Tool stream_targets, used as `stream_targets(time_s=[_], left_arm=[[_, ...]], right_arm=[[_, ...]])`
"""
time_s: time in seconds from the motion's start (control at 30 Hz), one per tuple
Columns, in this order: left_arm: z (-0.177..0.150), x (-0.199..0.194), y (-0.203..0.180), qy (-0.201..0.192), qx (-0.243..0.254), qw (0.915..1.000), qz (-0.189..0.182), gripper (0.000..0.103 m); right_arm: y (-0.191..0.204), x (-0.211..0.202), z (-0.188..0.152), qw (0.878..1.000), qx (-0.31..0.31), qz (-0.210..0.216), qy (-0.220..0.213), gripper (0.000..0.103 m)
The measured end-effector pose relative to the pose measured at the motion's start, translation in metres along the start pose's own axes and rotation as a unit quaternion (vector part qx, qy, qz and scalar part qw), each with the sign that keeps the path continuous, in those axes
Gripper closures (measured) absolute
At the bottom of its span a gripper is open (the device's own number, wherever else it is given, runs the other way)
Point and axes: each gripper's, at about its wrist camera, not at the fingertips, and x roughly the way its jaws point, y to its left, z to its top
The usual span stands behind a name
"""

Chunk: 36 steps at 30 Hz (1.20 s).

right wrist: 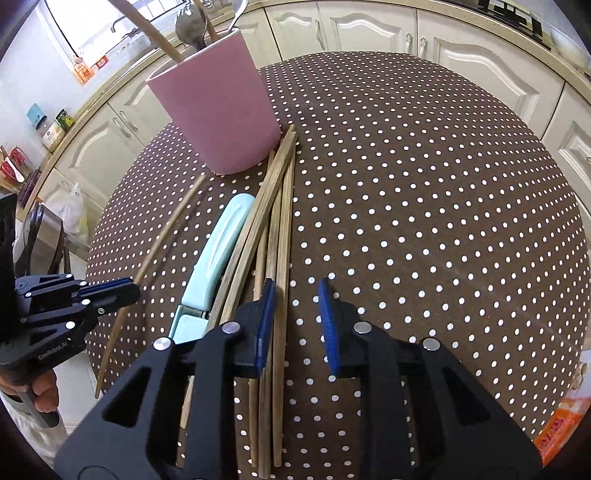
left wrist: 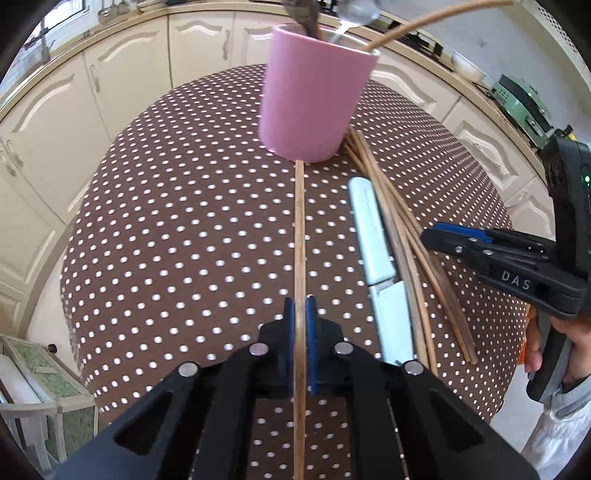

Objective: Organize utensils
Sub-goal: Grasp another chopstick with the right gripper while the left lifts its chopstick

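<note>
A pink cup [left wrist: 310,99] [right wrist: 218,114] stands on the brown dotted tablecloth [left wrist: 184,221] with spoons and a wooden stick [left wrist: 424,22] inside. My left gripper [left wrist: 300,306] [right wrist: 129,290] is shut on a single wooden chopstick [left wrist: 299,229] [right wrist: 162,236] whose far end points at the cup's base. A bundle of several chopsticks [left wrist: 402,229] [right wrist: 273,206] lies beside a pale blue utensil [left wrist: 373,236] [right wrist: 218,251]. My right gripper [right wrist: 297,295] [left wrist: 430,236] hovers over the bundle's right edge. Its jaws stand apart, the left finger over the sticks, and the pads press on nothing.
Cream kitchen cabinets [left wrist: 122,92] curve around the round table. A green appliance [left wrist: 521,103] sits on the counter at right. Something orange [right wrist: 561,424] shows past the table's near right edge. A person's hand [left wrist: 543,354] holds the right gripper's handle.
</note>
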Motion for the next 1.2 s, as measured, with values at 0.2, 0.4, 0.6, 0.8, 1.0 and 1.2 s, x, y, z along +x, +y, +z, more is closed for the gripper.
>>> stream_targets(time_s=[0.2, 0.4, 0.6, 0.8, 1.0, 1.2], left_arm=[[-0.002, -0.006, 0.024, 0.0, -0.018, 0.9998, 0.003, 0.097], [0.016, 0.003, 0.026, 0.017, -0.023, 0.9996, 0.008, 0.097], [0.037, 0.014, 0.022, 0.027, -0.021, 0.9993, 0.018, 0.096], [0.06, 0.024, 0.018, 0.043, -0.027, 0.9986, 0.013, 0.096], [0.069, 0.026, 0.018, 0.029, -0.028, 0.9992, 0.008, 0.096], [0.05, 0.007, 0.031, -0.019, -0.043, 0.9987, -0.017, 0.097]], right_arm=[[0.01, 0.006, 0.011, 1.0, -0.011, -0.02, 0.02, 0.08], [0.024, 0.02, 0.036, 0.997, -0.03, -0.047, 0.055, 0.08], [0.032, 0.035, 0.065, 0.994, -0.036, -0.059, 0.08, 0.079], [0.045, 0.052, 0.094, 0.992, -0.045, -0.067, 0.092, 0.081], [0.03, 0.045, 0.093, 0.996, -0.018, -0.041, 0.072, 0.097], [0.003, 0.014, 0.073, 1.0, 0.014, -0.002, -0.005, 0.097]])
